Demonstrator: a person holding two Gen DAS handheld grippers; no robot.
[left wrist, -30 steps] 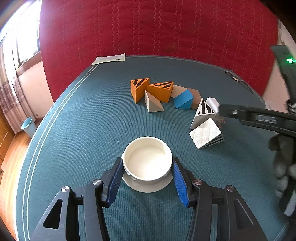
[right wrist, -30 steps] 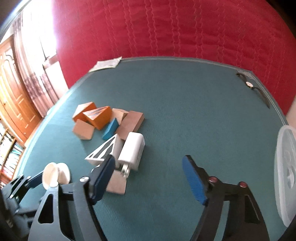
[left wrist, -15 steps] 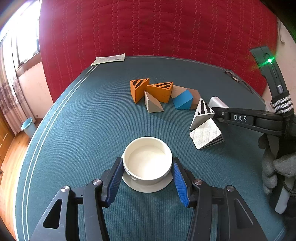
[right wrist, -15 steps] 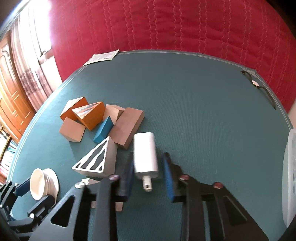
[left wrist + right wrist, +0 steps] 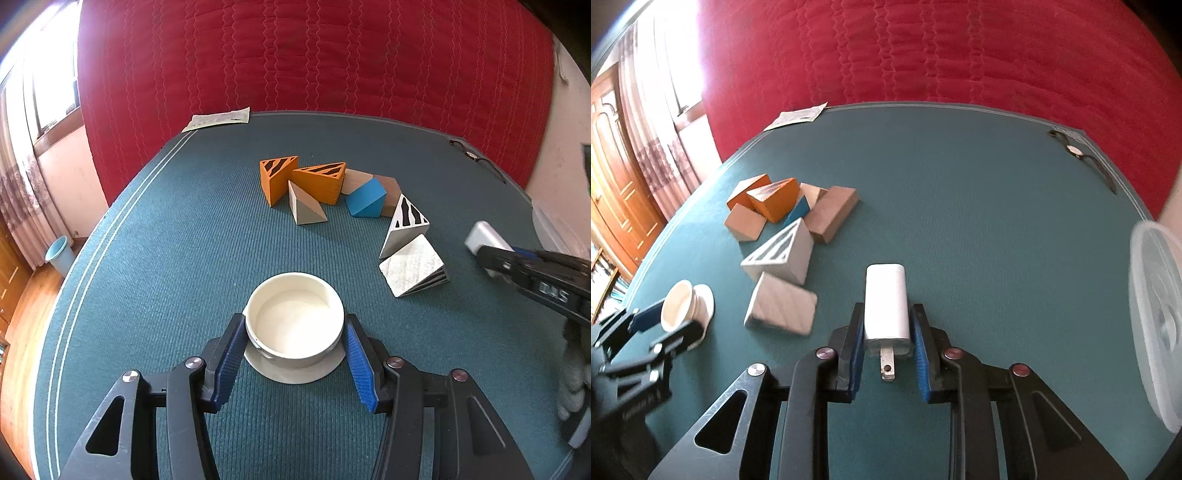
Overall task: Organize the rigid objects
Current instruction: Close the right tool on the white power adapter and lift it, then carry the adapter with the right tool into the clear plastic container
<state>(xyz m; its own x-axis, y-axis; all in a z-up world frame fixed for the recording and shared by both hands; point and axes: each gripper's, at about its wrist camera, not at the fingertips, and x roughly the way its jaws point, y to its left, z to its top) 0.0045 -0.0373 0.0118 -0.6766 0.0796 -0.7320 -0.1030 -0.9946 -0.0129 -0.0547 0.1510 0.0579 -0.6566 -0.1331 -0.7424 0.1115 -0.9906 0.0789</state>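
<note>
The right wrist view alone shows the metal prongs of the white rectangular plug-in charger (image 5: 885, 302) pointing back toward the camera, along with a translucent round plastic lid (image 5: 1156, 328) at the right edge of the teal felt-covered table (image 5: 960, 177) and a wristwatch (image 5: 1075, 150) near the far rim. The left wrist view shows only one white end of that charger (image 5: 484, 236) poking out past the black body of the right gripper (image 5: 498, 258), but it alone looks straight down into the cream-white round ceramic bowl (image 5: 294, 325) and its flat saucer. The right gripper (image 5: 886, 339) has its blue pads pressed against both long sides of the charger near its prong end, so the charger's body juts forward beyond the fingertips. The left gripper (image 5: 293, 360) is spread about as wide as the bowl, one blue pad at each side of it; whether the pads are actually pressing the wall cannot be told. The bowl sits between those fingers on the table. Beyond it lie a cluster of orange, plain wood and blue wedge blocks (image 5: 325, 188) and two white striped triangular blocks (image 5: 408, 243), just left of the charger in the right wrist view.
</note>
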